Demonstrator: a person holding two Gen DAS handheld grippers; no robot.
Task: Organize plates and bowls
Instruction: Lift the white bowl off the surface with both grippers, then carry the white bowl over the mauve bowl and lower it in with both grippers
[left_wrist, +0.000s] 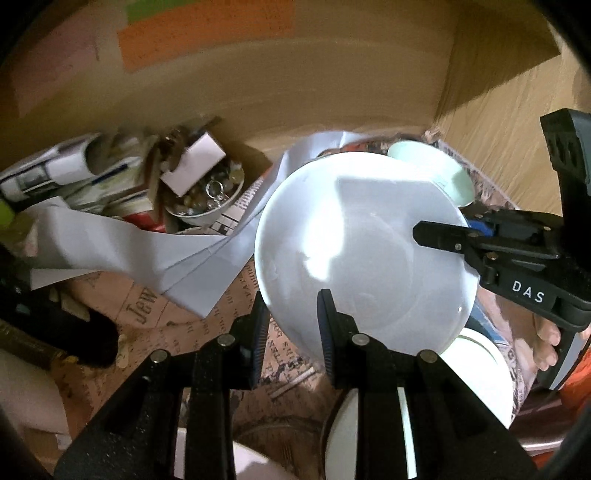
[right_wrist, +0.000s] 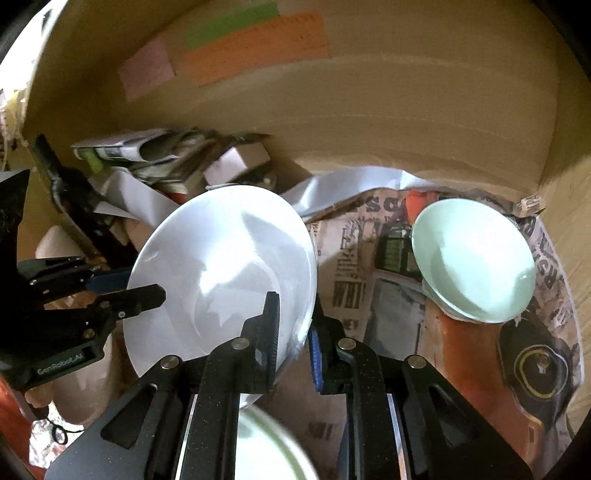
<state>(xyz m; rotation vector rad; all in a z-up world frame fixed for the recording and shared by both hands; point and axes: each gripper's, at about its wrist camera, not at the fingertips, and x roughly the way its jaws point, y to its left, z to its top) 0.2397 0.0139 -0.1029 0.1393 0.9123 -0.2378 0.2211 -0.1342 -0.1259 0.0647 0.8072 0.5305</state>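
Observation:
A large white plate is held tilted in the air inside a cardboard box. My left gripper is shut on its near left rim. My right gripper is shut on its right rim; it also shows in the left wrist view clamped on that edge. The plate fills the middle left of the right wrist view, where my left gripper grips its left edge. A pale green bowl lies tilted on newspaper at the right, seen behind the plate in the left wrist view.
A white bowl of small trinkets and stacked papers sit at the box's back left. White paper sheets lie across the newspaper-lined floor. Another light dish lies below the plate. Cardboard walls enclose everything.

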